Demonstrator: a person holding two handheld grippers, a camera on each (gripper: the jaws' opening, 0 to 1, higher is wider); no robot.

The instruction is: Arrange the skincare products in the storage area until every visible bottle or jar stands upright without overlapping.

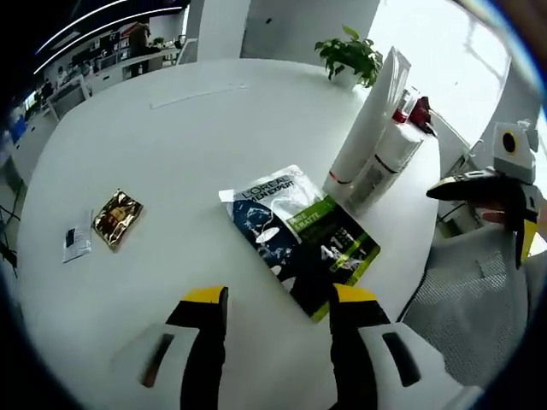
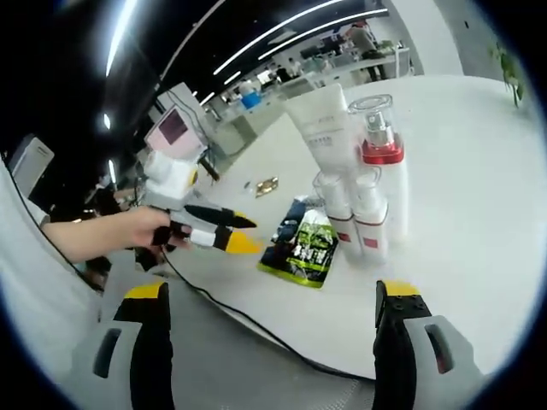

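Observation:
A dark and green skincare packet [image 1: 299,235] lies flat on the round white table [image 1: 171,145], just beyond my left gripper [image 1: 279,299], which is open and holds nothing. Past the packet a tall white tube [image 1: 367,120], a white bottle [image 1: 389,158] and a red-collared pump bottle [image 1: 416,111] stand upright together. The right gripper view has the tube [image 2: 329,128], pump bottle [image 2: 380,149] and two small white bottles [image 2: 352,209] in a tight group, with the packet [image 2: 303,243] at their left. My right gripper [image 2: 273,299] is open, short of the table edge.
A gold sachet [image 1: 117,218] and a small white sachet [image 1: 77,242] lie flat on the left of the table. A potted plant [image 1: 350,55] stands at the far edge. A hand holds the left gripper [image 2: 255,235] over the table edge; a black cable [image 2: 256,329] trails below.

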